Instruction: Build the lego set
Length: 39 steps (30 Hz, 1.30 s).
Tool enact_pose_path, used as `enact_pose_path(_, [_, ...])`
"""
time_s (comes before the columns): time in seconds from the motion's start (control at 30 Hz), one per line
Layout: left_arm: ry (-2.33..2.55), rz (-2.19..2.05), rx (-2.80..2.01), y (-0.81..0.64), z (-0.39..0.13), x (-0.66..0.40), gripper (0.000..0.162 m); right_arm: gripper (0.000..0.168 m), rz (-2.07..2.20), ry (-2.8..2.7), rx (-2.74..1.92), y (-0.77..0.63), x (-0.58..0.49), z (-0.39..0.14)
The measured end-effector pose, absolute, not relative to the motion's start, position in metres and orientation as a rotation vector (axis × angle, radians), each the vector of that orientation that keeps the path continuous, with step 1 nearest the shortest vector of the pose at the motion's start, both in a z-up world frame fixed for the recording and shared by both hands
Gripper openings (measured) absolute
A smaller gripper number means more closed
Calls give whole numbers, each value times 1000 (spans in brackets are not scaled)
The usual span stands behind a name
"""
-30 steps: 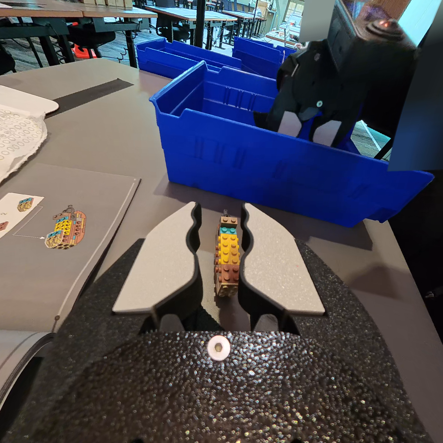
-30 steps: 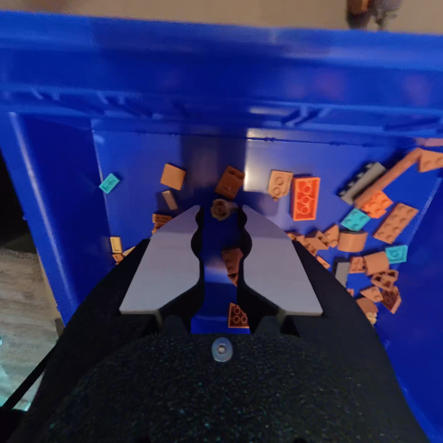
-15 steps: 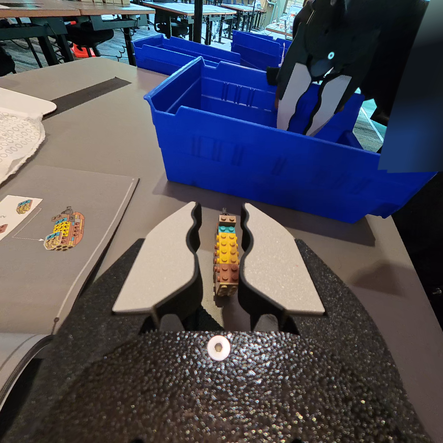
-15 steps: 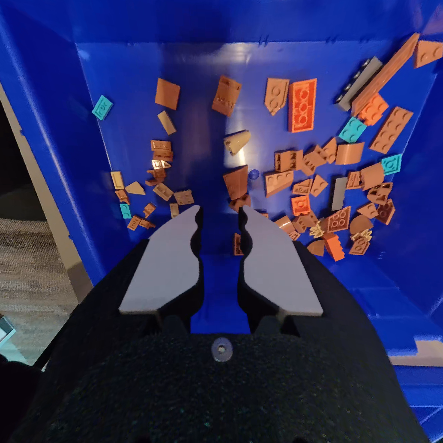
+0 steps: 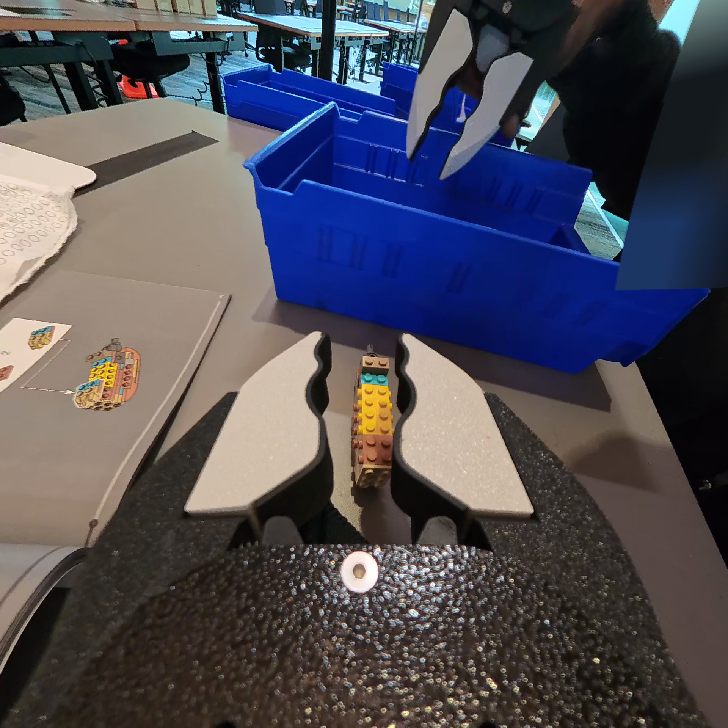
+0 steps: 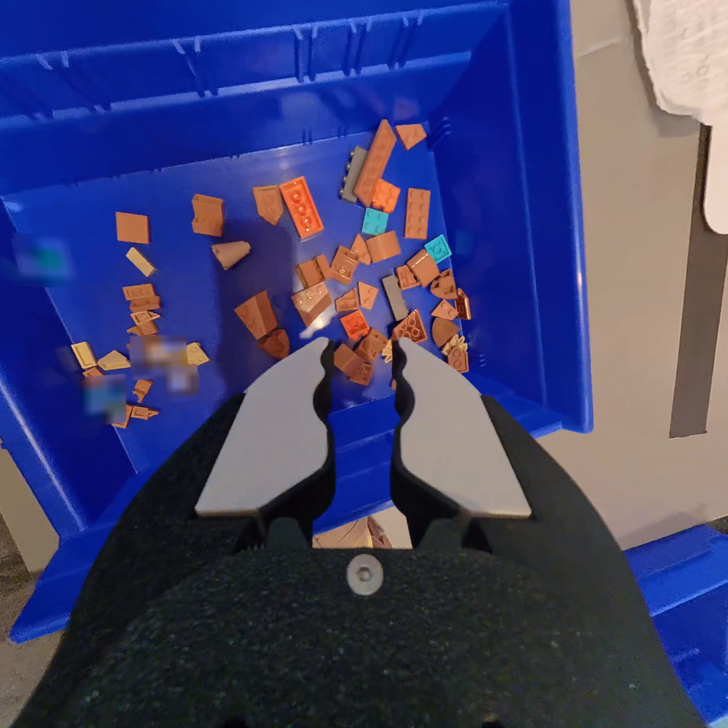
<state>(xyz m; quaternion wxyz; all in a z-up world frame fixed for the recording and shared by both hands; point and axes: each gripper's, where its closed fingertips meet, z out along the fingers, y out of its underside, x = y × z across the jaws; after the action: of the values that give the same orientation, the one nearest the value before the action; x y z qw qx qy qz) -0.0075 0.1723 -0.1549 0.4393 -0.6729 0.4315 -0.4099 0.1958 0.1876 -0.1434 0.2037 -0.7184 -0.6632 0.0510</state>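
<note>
1. A small, partly built lego model (image 5: 373, 421) lies on the grey table (image 5: 177, 220). It is a narrow strip of brown, yellow, teal and tan bricks, studs facing up.
2. The left gripper (image 5: 362, 346) rests low around it with its jaws parted. The model sits in the gap, close against the right-hand finger and clear of the left-hand one. Whether that finger actually touches the bricks is hard to tell.
3. Just beyond the model stands a blue bin (image 5: 433, 252). From this low angle its near wall hides what is inside.
4. The right gripper (image 5: 429, 165) hangs over the bin, tips pointing down, jaws apart and holding nothing. Its upper body is cut off by the top edge of the picture.
5. Seen from the right gripper (image 6: 360, 344), the blue bin (image 6: 512, 236) holds loose lego pieces (image 6: 354, 283) scattered on its floor, mostly brown and orange, with a few teal, tan and grey ones. The view is slightly blurred, and several mosaic patches cover pieces on its left side.
6. To the left of the model an open instruction booklet (image 5: 110, 374) lies flat, showing a drawing of the build. Its near edge is cut off.
7. Farther left is a torn white paper bag (image 5: 31, 224), only partly in view.
8. More blue bins (image 5: 299, 94) sit behind the first one.
</note>
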Motion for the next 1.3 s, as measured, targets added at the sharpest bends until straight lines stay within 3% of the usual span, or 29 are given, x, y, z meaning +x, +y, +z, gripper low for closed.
enact_pose_path(1.3, [1048,-1066,-1677,173,-153,-9,31,35,160,-2027,-1990,195,195,-169])
